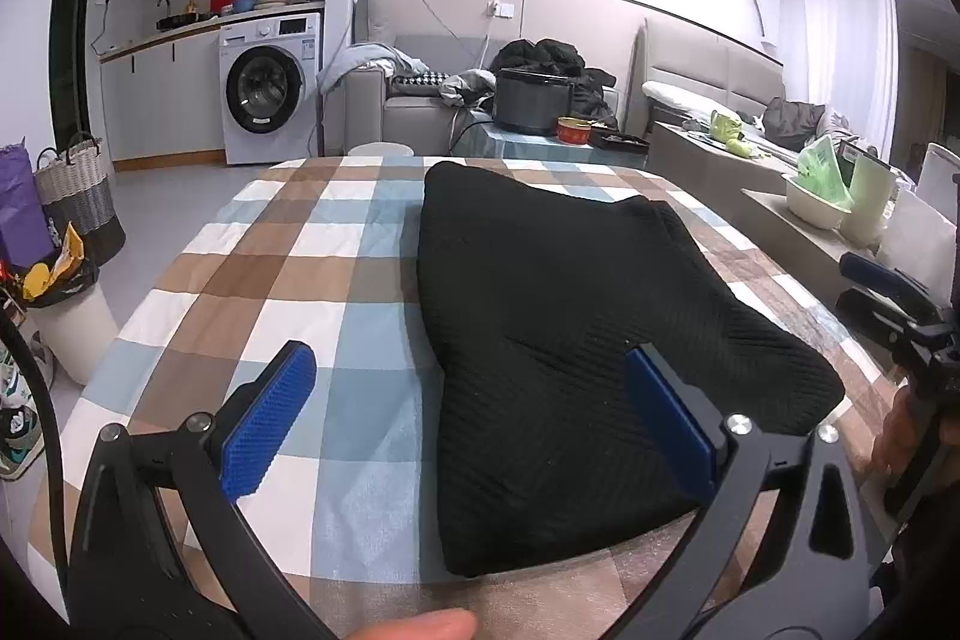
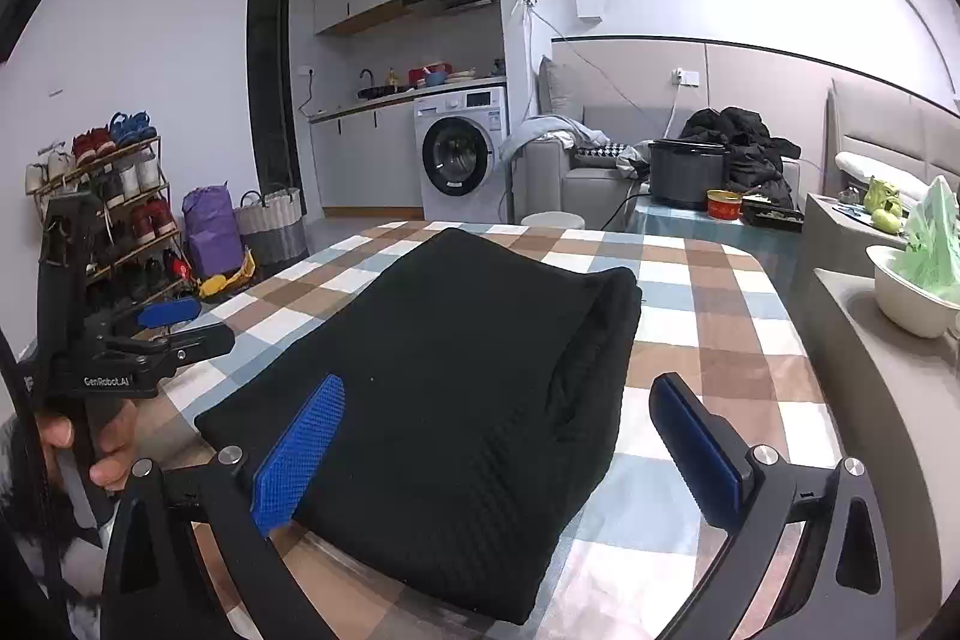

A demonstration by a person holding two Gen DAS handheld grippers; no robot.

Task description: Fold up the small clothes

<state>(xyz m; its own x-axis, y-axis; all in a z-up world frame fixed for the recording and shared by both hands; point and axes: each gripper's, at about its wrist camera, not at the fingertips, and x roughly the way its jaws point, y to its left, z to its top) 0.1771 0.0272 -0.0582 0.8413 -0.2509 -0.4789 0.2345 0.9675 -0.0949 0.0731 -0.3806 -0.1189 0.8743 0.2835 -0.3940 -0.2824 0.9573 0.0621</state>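
A black knitted garment (image 1: 576,340) lies folded into a thick flat stack on the checked tablecloth (image 1: 288,292). My left gripper (image 1: 474,382) hovers open over the stack's near left edge, one blue pad over the cloth and the other over the garment. In the right wrist view the same garment (image 2: 456,388) fills the middle, and my right gripper (image 2: 498,424) stands open over its near right corner with nothing between its fingers. The left gripper (image 2: 174,319) shows at the left of that view, held by a hand (image 2: 102,436). The right gripper also shows at the right edge of the left wrist view.
A white basin with a green bag (image 2: 918,292) stands on a ledge right of the table. Beyond the far edge are a dark pot (image 1: 531,100), a red tin (image 1: 573,130) and a sofa with clothes. A shoe rack (image 2: 114,214) and baskets stand on the floor at left.
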